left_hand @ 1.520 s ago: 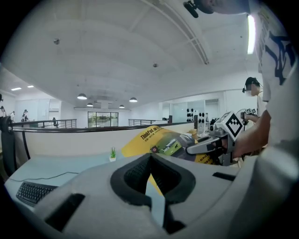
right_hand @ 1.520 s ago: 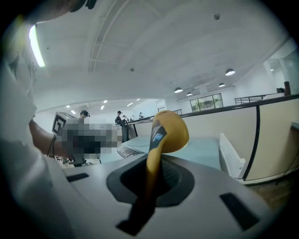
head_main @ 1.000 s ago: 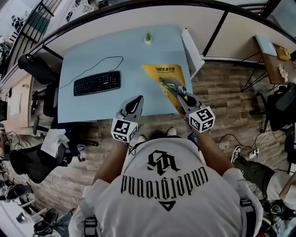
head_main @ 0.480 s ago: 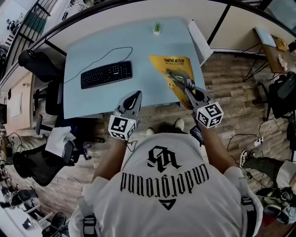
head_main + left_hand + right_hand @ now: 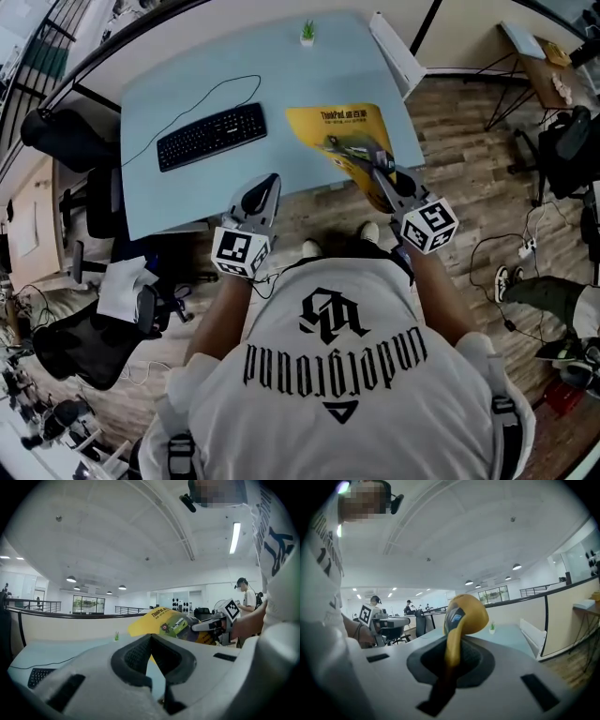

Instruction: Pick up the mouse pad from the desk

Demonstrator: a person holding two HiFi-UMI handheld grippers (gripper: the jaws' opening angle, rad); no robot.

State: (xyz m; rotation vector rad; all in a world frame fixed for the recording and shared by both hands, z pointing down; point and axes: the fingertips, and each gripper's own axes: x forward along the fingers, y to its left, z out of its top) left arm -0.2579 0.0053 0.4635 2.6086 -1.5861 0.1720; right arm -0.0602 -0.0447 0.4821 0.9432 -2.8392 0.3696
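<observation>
- Two grippers sit at the front edge of the desk [image 5: 178, 202], the left gripper [image 5: 270, 185] near its middle and the right gripper [image 5: 375, 167] toward its right end.
- Right gripper's jaws are clamped on the near edge of the yellow mouse pad [image 5: 333, 127]; its own view shows the pad standing edge-on between the pads and curling over at its far end.
- Seen from the left gripper view, the pad hangs tilted above the desk surface and no longer lies flat on it as it did a second ago.
- Its far part is over the right half of the desk, while the gripped near corner sticks out past the front edge.
- Left gripper's jaws are together at the tips with nothing between them, as in the earlier frames.
- Both grippers have drawn back a little toward the front edge of the desk since a second ago.
- Unmoved on the desk are the black keyboard [image 5: 211, 136] on the left half, with its cable [image 5: 202, 98] looping behind it, and a small green plant [image 5: 307, 32] at the back edge.
</observation>
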